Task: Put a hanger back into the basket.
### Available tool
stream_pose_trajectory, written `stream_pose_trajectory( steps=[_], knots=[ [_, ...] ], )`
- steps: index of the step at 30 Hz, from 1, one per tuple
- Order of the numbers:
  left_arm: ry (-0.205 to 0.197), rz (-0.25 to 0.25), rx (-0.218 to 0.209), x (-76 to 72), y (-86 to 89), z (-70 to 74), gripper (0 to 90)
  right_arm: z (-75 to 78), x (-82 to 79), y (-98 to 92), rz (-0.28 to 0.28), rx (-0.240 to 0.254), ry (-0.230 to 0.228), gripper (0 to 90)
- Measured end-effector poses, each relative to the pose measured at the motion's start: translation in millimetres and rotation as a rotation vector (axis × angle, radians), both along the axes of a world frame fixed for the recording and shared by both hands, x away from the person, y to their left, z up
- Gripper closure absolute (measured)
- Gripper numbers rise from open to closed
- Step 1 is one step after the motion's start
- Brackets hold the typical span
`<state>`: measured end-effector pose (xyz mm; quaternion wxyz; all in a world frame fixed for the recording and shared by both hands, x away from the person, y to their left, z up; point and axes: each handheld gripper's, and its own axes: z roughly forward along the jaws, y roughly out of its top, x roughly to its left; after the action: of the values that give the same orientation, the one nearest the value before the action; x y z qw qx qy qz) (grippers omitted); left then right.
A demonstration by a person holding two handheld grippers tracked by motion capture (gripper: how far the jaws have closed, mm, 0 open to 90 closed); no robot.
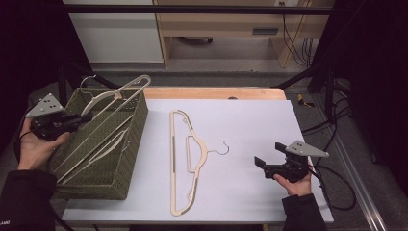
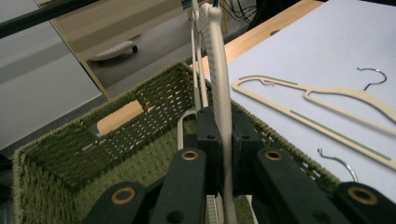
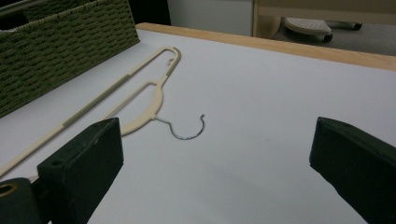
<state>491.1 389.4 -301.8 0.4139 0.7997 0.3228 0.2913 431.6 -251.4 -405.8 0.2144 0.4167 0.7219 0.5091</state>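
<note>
1. My left claw (image 1: 84,117) is over the green woven basket (image 1: 129,144), at its left side in the high view.
2. Its two black jaws are squeezed tight on a cream hanger (image 2: 219,70). In the left gripper view the hanger's flat arm runs up between them and the pads (image 2: 208,135) press on both sides of it.
3. The hanger I hold leans across the basket. Its top end (image 1: 139,80) sticks out over the basket's far rim, toward the wooden edge of the table.
4. More cream hangers (image 1: 103,149) lie inside the basket, under the one I hold.
5. My left hand (image 1: 36,147) holds the claw from below, just beside the basket's left wall.
6. Another cream hanger (image 1: 190,159) lies flat on the white table top (image 1: 250,120), well apart from both claws. Its metal hook (image 1: 223,149) points toward my right side.
7. In the left gripper view that flat hanger (image 2: 327,107) lies on the white top past the basket's rim (image 2: 280,135).
8. My right claw (image 1: 267,155) is near the right side of the table, low over the white top. Its jaws are spread wide and nothing is between them.
9. In the right gripper view the two black pads (image 3: 88,158) stand far apart, and the flat hanger (image 3: 140,100) with its hook (image 3: 189,130) lies ahead of them on the table, beside the basket (image 3: 56,51).
10. My right hand (image 1: 294,185) holds that claw from below.
</note>
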Motion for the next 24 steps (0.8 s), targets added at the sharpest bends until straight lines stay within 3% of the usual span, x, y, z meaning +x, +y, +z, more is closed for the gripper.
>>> stream_pose_trajectory(
  steps=[13,18,24],
  knots=[
    [0.006,0.027,0.051,-3.8,24.8,-17.8,84.9,-0.6,0.2,1.1,-0.001,0.000,0.005,3.5],
    [0.030,0.053,0.101,-5.8,27.5,-33.2,85.9,-1.4,0.5,2.1,0.005,-0.003,0.007,3.5],
    [0.056,0.062,0.090,-9.6,32.3,-52.6,85.9,-1.8,0.8,2.9,0.002,-0.003,0.010,3.6]
  ],
)
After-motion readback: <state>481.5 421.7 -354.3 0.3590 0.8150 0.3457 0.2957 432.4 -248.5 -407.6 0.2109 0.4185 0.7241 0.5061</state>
